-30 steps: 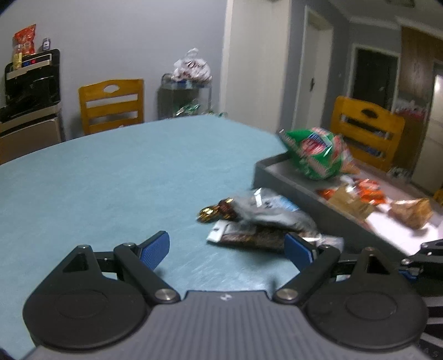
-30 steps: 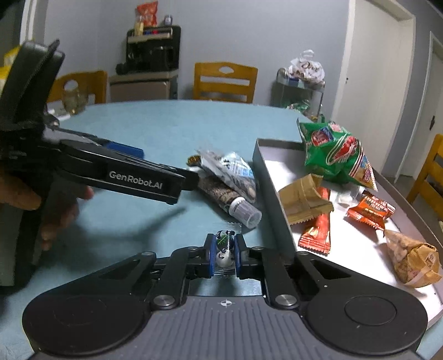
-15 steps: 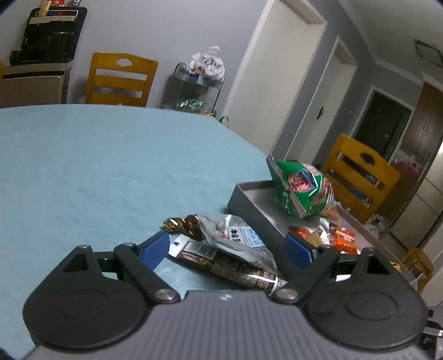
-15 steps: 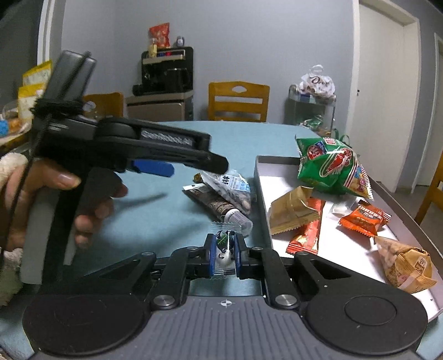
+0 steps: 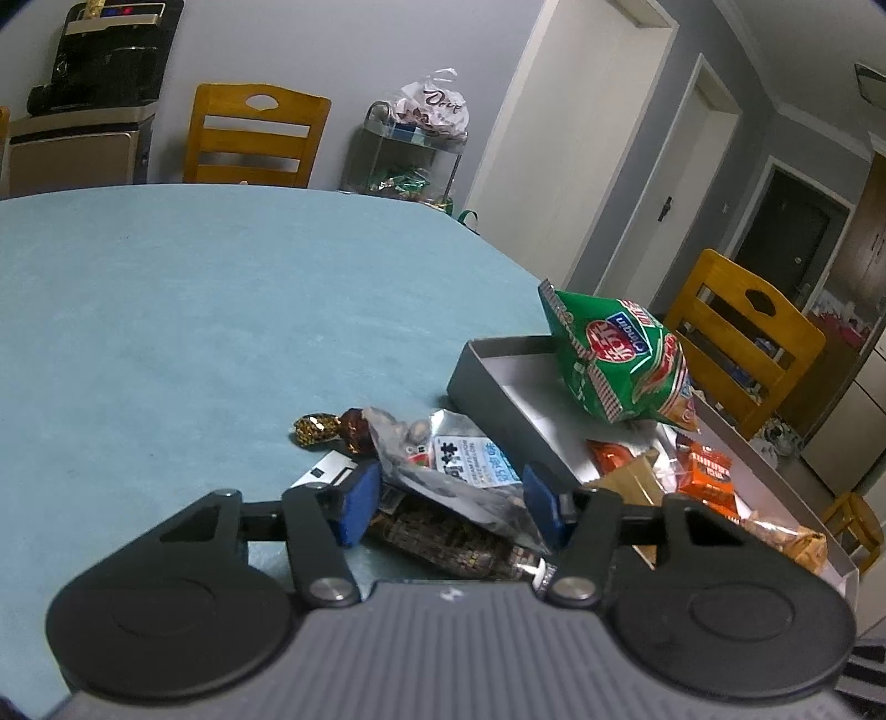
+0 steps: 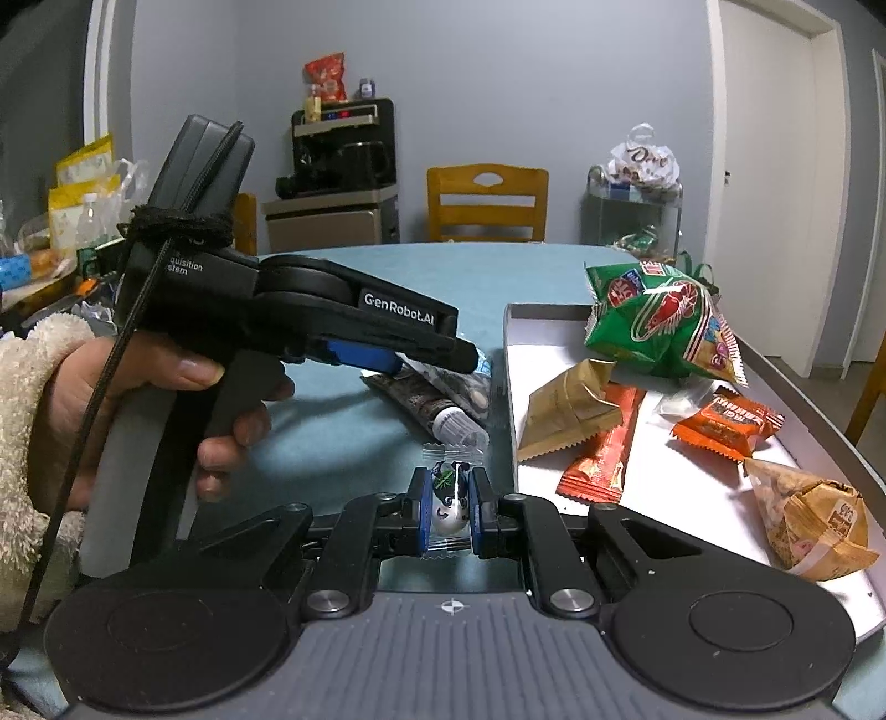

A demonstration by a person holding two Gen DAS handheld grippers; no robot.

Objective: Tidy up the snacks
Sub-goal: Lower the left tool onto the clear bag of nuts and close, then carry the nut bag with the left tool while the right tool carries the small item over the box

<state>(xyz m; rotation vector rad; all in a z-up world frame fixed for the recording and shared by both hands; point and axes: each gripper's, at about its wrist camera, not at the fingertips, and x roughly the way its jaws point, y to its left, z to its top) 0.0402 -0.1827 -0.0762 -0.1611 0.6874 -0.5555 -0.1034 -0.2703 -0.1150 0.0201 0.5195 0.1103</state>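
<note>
Blue-padded left tool (image 5: 448, 501) gapes over the grey packet (image 5: 443, 471); right tool (image 6: 447, 512), clamping a slippery candy (image 6: 448, 501), might drop it.

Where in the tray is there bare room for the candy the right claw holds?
Bare floor shows along the tray near its left wall, behind the tan packet and below the green bag. The middle and right are crowded with packets. The right claw grips the small candy.

Grey walls (image 5: 354, 50), white doors (image 5: 559, 138). Wooden chairs (image 5: 255, 138) beside a teal-covered table (image 5: 194, 288). Metal cart (image 5: 404, 149), black dispenser (image 6: 343, 149) on cabinet.
</note>
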